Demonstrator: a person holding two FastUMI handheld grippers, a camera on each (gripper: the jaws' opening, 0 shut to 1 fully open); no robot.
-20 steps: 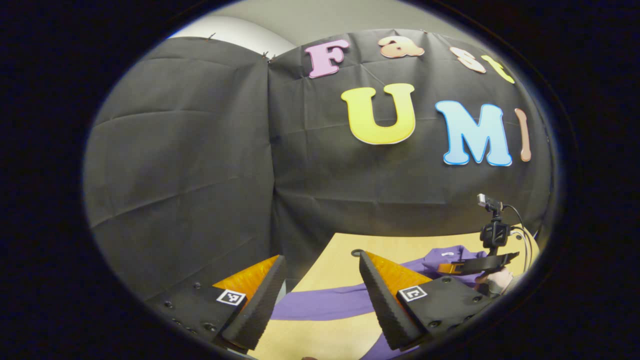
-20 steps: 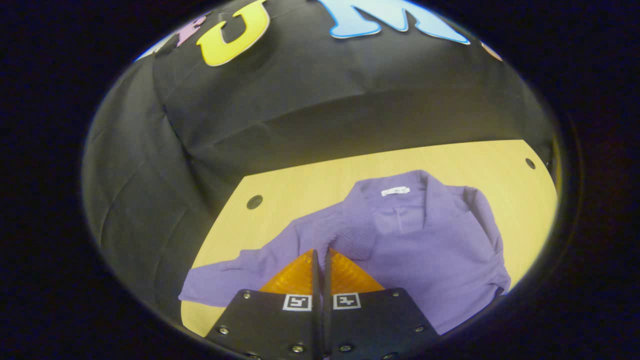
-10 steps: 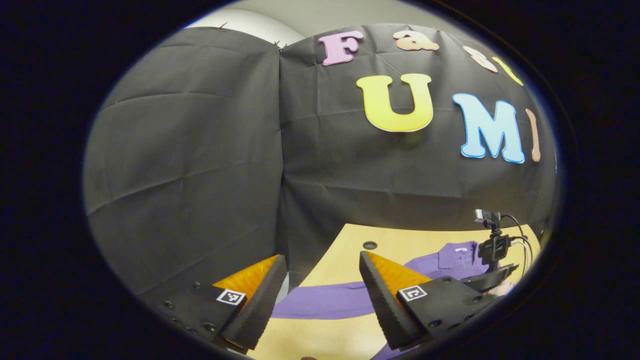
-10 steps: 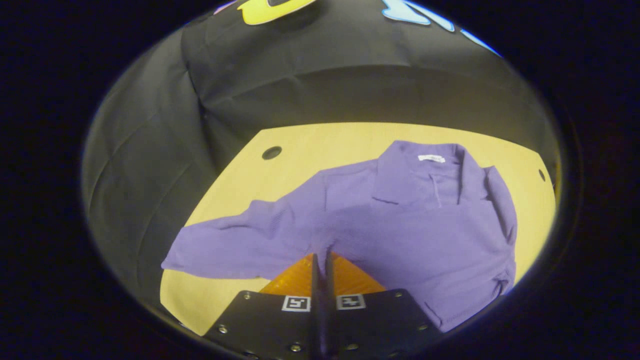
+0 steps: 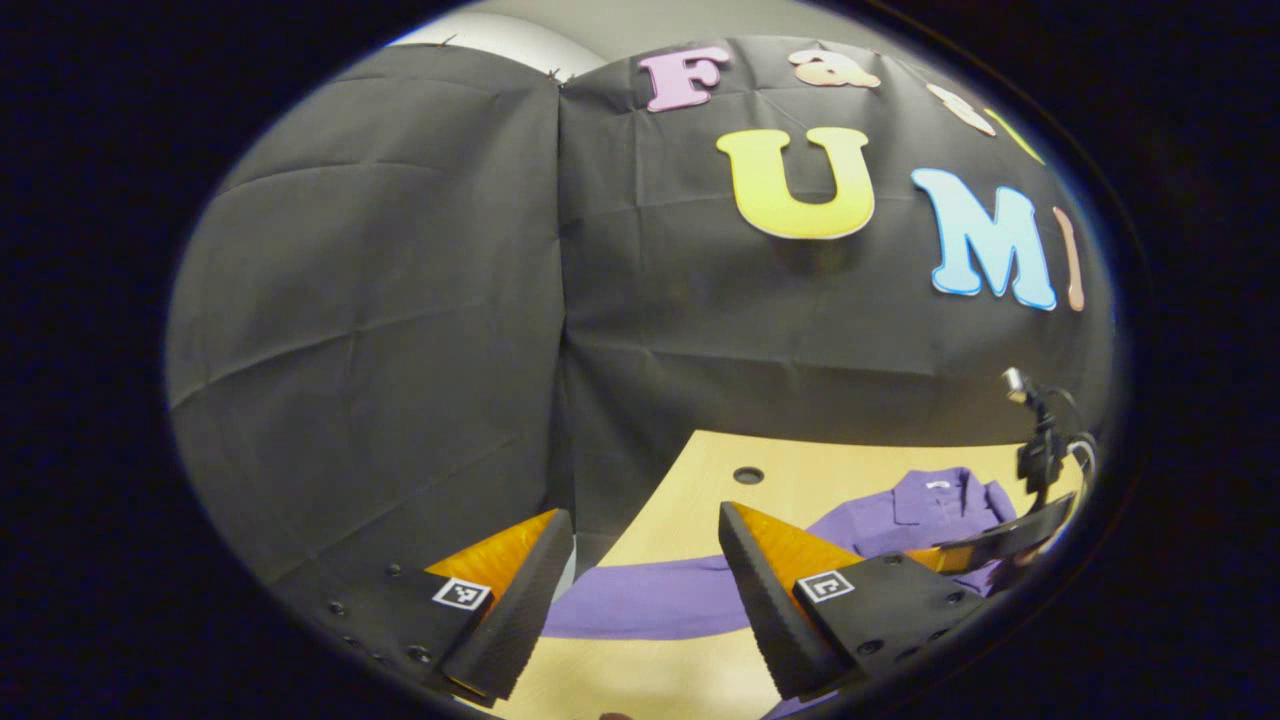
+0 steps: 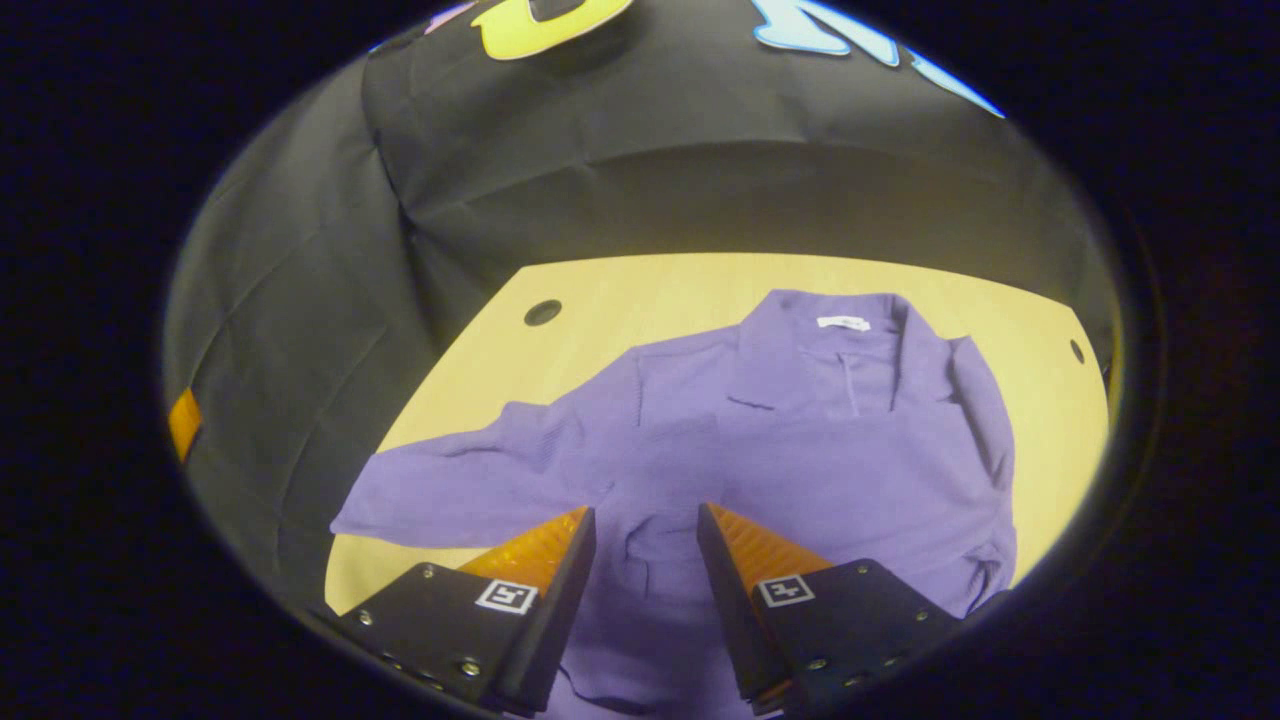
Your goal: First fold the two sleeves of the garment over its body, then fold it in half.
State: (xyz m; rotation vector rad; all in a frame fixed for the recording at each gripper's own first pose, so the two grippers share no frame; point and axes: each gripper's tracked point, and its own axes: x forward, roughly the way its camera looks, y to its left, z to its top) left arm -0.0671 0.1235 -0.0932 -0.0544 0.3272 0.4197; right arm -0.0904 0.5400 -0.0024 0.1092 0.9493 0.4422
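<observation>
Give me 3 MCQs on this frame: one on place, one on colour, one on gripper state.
1. Where does the garment's outstretched sleeve lie in the right gripper view?
A. Folded over the body
B. Spread flat on the table, toward the view's left
C. Hanging off the table edge

2. What colour is the garment?
A. Purple
B. Green
C. White

3. How do the jaws of the right gripper stand?
A. Shut on the collar
B. Shut on the sleeve
C. Open, with cloth showing between them

Answers:
1 B, the sleeve stretches out flat over the wooden table, not yet folded.
2 A, the whole garment is purple.
3 C, a clear gap separates the two fingers, with the garment's body seen through it.
</observation>
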